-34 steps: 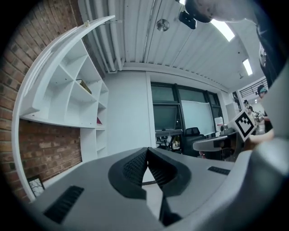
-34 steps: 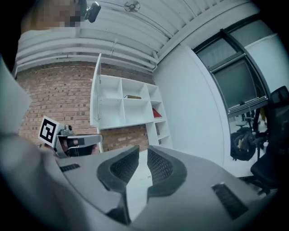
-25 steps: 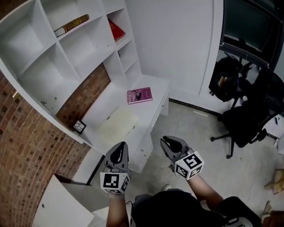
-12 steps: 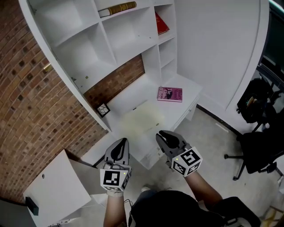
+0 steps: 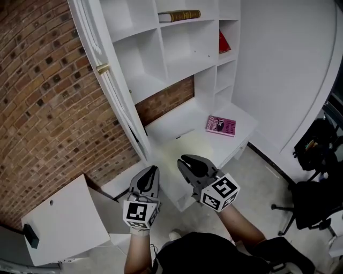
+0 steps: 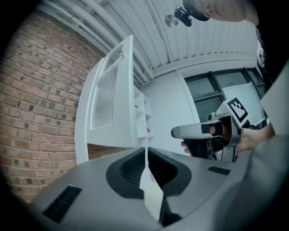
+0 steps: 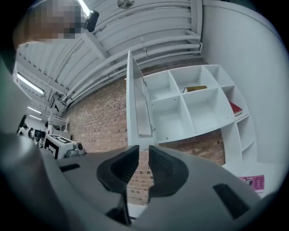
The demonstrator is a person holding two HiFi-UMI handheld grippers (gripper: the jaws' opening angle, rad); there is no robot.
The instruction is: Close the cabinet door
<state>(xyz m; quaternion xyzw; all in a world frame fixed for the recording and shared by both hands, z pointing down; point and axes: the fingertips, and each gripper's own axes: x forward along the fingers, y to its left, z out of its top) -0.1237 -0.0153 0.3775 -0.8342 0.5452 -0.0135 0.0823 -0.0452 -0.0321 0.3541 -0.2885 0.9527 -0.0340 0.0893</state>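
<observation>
Head view: my left claw and my right claw are side by side, close together, in front of the white desk. Neither touches anything. The cabinet door stands wide open, swung out from the left side of the shelves and seen edge-on, with a brass knob on it and the brick wall behind. It is above my claws and well apart from both.

In the left gripper view my jaws are clenched, meeting at the tips with nothing between them, and the door's slatted panel rises just beyond. In the right gripper view the jaws are drawn together to a thin slit, also empty, and the door's edge lines up straight above it.

A pink book lies on the desk, a red book leans in one compartment, and a brown book lies flat on a top shelf.
</observation>
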